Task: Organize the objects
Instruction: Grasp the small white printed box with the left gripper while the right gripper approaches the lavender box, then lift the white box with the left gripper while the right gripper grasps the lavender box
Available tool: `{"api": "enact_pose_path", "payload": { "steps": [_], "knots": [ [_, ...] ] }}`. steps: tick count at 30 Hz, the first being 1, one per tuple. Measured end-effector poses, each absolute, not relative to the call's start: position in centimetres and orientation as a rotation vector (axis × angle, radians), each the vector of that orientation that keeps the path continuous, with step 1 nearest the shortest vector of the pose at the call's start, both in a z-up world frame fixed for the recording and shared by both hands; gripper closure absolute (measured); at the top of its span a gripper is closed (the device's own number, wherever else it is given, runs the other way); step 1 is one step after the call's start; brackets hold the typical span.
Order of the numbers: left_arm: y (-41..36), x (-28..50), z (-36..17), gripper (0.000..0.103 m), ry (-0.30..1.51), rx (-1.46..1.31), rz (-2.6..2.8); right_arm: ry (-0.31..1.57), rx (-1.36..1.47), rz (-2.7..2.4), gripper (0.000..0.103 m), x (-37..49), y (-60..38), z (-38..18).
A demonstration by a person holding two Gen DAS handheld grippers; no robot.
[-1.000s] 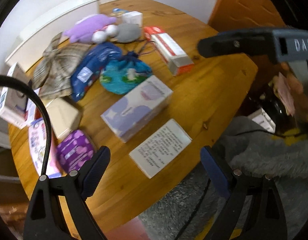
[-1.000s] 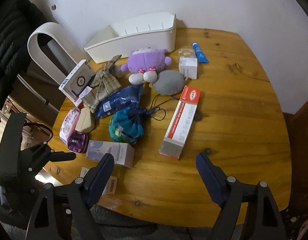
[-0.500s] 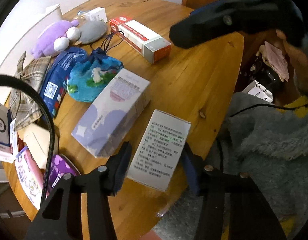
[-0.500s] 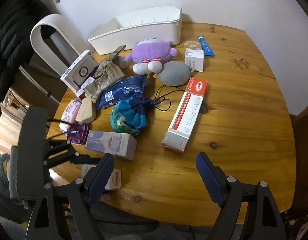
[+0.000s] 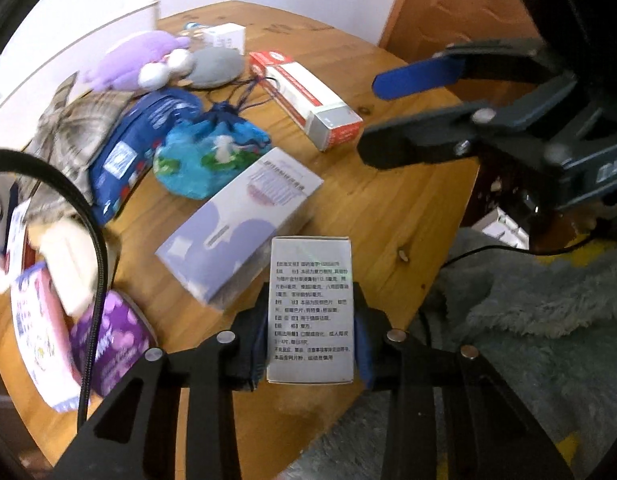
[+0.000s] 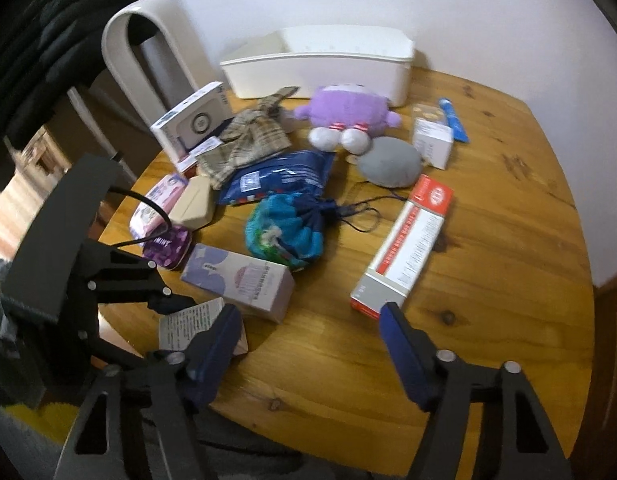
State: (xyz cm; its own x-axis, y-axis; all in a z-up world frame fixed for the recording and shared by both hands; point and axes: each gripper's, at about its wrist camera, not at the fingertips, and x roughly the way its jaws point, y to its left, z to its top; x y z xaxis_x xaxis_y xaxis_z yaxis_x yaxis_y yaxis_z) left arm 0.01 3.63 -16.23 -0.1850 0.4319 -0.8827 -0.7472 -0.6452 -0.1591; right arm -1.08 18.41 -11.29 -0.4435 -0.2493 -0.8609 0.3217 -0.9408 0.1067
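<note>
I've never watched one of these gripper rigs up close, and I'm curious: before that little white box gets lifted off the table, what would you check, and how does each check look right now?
1. Left gripper shut on the white box: ok, pads press on both sides.
2. Grip centred: cannot tell; it holds the box's near end.
3. Lavender box clear of it: not ok, the two look to be touching.
4. Right gripper free: ok, jaws closing on nothing.
5. White bin ready: cannot tell, its inside is hidden.
6. Way to the bin: not ok, clutter between.

Home: plush toy (image 6: 346, 118), wooden table (image 6: 508, 248)
</note>
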Motion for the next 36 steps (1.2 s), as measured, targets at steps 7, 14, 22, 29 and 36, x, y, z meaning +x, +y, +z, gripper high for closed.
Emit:
{"api": "enact_pose_path", "payload": {
  "steps": [7,14,22,29,36],
  "knots": [
    [1.9,1.8,-15.7,0.066,0.447,-1.28,2.154,0.298,1.316,-2.246,0.035,-1.6,15.1,-11.9],
    [-0.4,1.2,-13.7,0.066,0.338,-1.29,2.24,0.563,1.2,-2.06,0.047,-2.0,10.9,-13.0],
    [-2.6,0.8,-12.8,0.066,0.225,-1.305,2.296,0.831,1.145,-1.915,0.048,-3.1,7.2,-14.6],
    [-3.5,0.3,-12.2,0.066,0.17,-1.337,2.334,0.957,1.162,-1.786,0.062,-4.7,5.7,-16.0],
    [-3.6,0.2,-10.3,0.066,0.18,-1.337,2.395,0.876,1.234,-1.832,0.067,-5.8,6.1,-15.4]
  ]
}}
